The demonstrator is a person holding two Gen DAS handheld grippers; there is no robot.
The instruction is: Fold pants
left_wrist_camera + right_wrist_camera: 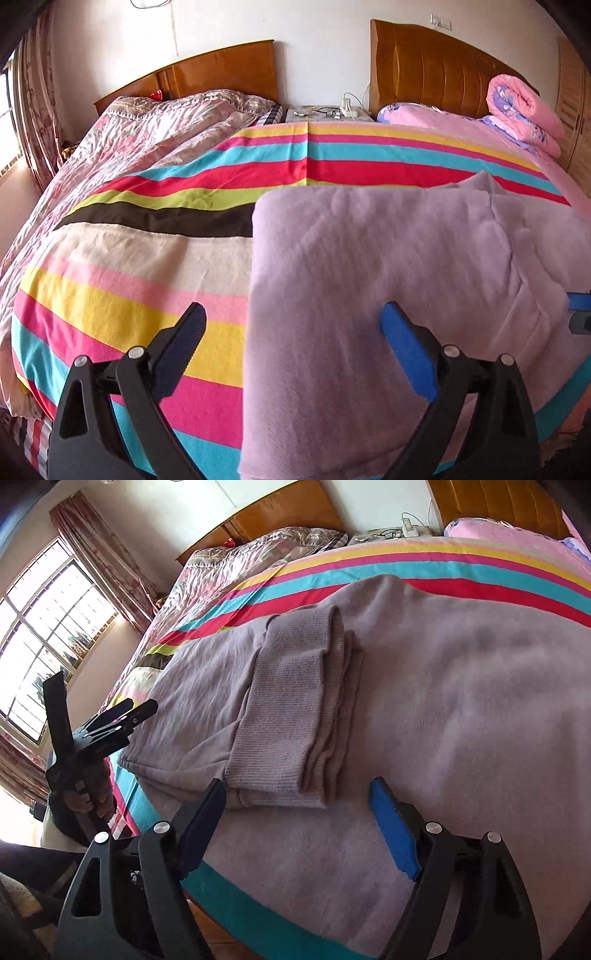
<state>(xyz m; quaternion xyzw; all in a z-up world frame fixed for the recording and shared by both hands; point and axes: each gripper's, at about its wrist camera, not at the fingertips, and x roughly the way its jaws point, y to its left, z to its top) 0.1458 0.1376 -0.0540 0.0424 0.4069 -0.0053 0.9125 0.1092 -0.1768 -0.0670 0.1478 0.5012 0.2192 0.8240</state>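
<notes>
The lilac fleece pants (pixel 388 277) lie folded flat on the striped blanket (pixel 147 266), at the near right of the bed. In the right wrist view the pants (pixel 461 701) fill the middle, with their ribbed cuffs (pixel 295 716) laid on top. My left gripper (pixel 293 325) is open and empty, straddling the pants' left edge just above them. My right gripper (pixel 297 805) is open and empty, just short of the cuffs. The left gripper also shows in the right wrist view (pixel 136 710), held by a hand at the pants' left corner. A blue tip of the right gripper (pixel 580 299) shows at the right edge.
A floral quilt (pixel 129 140) covers the left bed. A rolled pink quilt (pixel 524 110) lies by the right headboard. A bedside table (pixel 325 112) with glasses and a power strip stands between the headboards. A window (pixel 44 635) with curtains is at the left.
</notes>
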